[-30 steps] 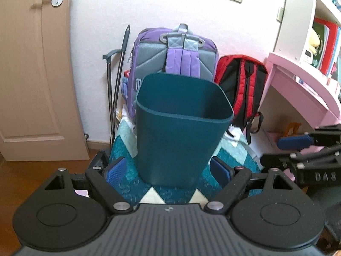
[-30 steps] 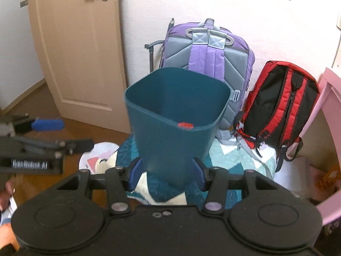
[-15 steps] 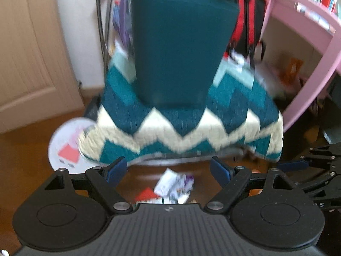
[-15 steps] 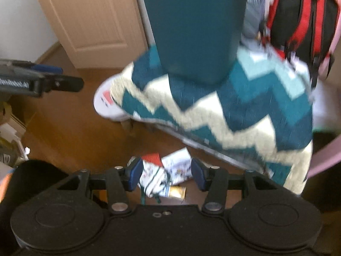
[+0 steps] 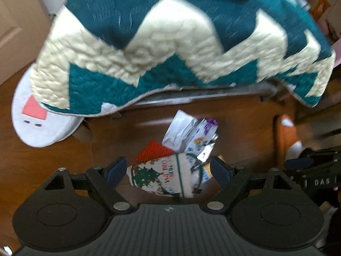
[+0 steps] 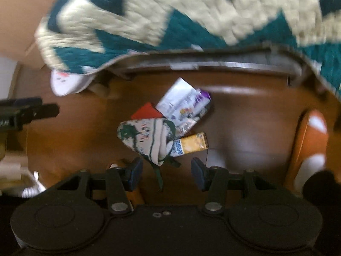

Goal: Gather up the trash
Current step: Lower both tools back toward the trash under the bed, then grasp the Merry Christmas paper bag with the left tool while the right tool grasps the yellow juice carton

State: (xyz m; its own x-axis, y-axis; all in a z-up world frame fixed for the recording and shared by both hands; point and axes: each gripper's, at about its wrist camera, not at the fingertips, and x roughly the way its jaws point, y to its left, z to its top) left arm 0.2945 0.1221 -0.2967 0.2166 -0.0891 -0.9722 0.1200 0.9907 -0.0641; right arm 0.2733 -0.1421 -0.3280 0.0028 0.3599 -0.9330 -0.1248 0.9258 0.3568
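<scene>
While both tools point steeply down at the wooden floor (image 6: pixel 245 115), a small heap of trash lies there just in front of the edge of the zigzag quilt (image 5: pixel 170 49) that hangs over it. The heap is the landmark here. At its near end is a crumpled paper cup (image 5: pixel 164 177) with a green and red Christmas print; behind the cup sits a red piece (image 5: pixel 152 150), and behind that a white wrapper with purple print (image 5: pixel 187 132). In the right wrist view a yellow packet (image 6: pixel 192 144) also shows, tucked against the cup (image 6: pixel 145 140) on its right side, with the white wrapper (image 6: pixel 183 104) farther off toward the quilt (image 6: pixel 149 21).

The left tool (image 5: pixel 168 169) has its blue pads spread wide, and the cup shows between them; the picture is blurred, and neither pad can be seen pressing on it. The right tool (image 6: pixel 166 171) is also spread, with nothing pinched: the heap lies just beyond its fingertips, only a dark green strip trailing from the cup down into the gap.

To the left of the heap, a round white disc with a pink patch (image 5: pixel 40 121) lies partly under the quilt's corner. To the right of the heap stands an orange and white thing (image 6: pixel 311 140), too blurred to name. The right tool shows at the right edge of the left wrist view, the left tool at the left edge of the right wrist view.
</scene>
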